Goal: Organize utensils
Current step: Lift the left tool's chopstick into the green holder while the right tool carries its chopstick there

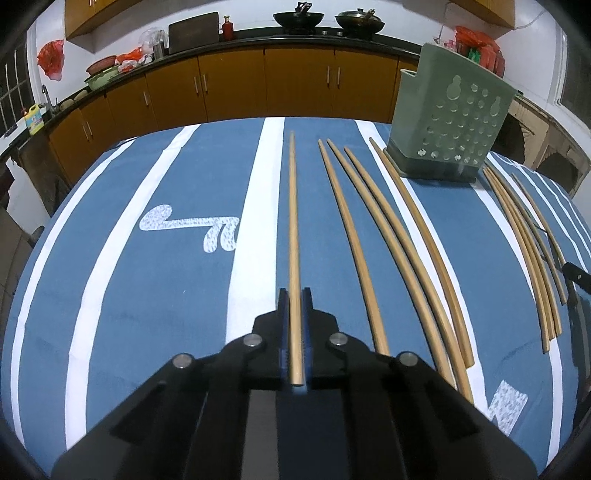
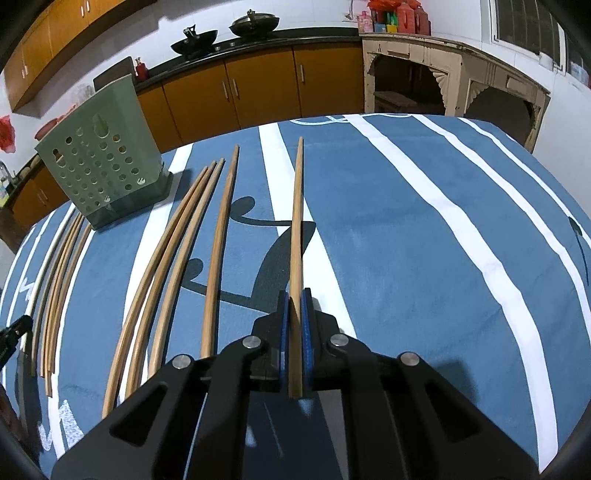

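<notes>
Left gripper (image 1: pixel 294 295) fingers clamped on chopstick (image 1: pixel 293 236); right gripper (image 2: pixel 294 297) fingers clamped on another chopstick (image 2: pixel 296 221). Green holder (image 1: pixel 448 122) at two o'clock of left gripper, loose chopsticks (image 1: pixel 373 236) between on tabletop (image 1: pixel 166 288). Risk: long stick pivots in pinch, misses holder mouth.

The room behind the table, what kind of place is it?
Most likely a home kitchen: a dark counter over orange cabinets, two woks on it, and a tap at the left.
</notes>
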Available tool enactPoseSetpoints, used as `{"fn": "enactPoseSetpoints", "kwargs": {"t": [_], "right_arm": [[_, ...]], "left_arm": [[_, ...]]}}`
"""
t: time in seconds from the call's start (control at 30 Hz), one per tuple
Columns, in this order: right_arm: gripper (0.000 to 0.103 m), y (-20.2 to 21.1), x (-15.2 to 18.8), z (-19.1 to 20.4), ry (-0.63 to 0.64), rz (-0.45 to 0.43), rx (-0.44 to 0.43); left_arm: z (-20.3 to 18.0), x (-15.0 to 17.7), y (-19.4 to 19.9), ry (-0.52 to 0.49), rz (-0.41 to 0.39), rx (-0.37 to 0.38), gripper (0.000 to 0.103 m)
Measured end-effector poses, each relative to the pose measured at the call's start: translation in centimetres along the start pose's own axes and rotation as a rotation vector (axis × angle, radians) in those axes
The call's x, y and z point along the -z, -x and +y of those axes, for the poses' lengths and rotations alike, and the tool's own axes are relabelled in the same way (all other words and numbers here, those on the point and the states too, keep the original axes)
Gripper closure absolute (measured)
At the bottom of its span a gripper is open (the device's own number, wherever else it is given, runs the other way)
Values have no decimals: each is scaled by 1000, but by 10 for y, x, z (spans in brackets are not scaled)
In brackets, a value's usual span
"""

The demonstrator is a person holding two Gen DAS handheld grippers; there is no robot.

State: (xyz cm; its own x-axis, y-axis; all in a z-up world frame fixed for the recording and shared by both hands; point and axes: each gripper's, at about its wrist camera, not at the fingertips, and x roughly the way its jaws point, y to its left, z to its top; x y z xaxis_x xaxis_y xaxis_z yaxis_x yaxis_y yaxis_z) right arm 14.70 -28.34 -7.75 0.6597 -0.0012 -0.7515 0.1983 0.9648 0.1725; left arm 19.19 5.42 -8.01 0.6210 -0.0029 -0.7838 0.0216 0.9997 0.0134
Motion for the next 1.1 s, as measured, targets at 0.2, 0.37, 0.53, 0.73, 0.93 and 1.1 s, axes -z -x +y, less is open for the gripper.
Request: {"fn": "enactPoseSetpoints", "kwargs": {"t": [0.2,0.37,0.53,0.73,0.93,1.1], "right_arm": [[96,33,-8,-2,16,-83,-14],[96,57,-19,-4,19,-158,-28],[96,80,-33,-1,23,-243,-49],[96,96,-48,-1,13,-315,-68],[96,103,-62,-1,4,-349,-84],[96,111,-80,1,6,-389,-95]], "left_arm": [[8,-2,30,-16,-62,-8,96],[11,-13,68,-32,-177,-8,96],[12,-27,101,-16,-284,9,96],[12,-45,130,19,-394,32,96],[15,-61,142,47,-446,39,96],[20,-77,149,57,-473,42,96]]}}
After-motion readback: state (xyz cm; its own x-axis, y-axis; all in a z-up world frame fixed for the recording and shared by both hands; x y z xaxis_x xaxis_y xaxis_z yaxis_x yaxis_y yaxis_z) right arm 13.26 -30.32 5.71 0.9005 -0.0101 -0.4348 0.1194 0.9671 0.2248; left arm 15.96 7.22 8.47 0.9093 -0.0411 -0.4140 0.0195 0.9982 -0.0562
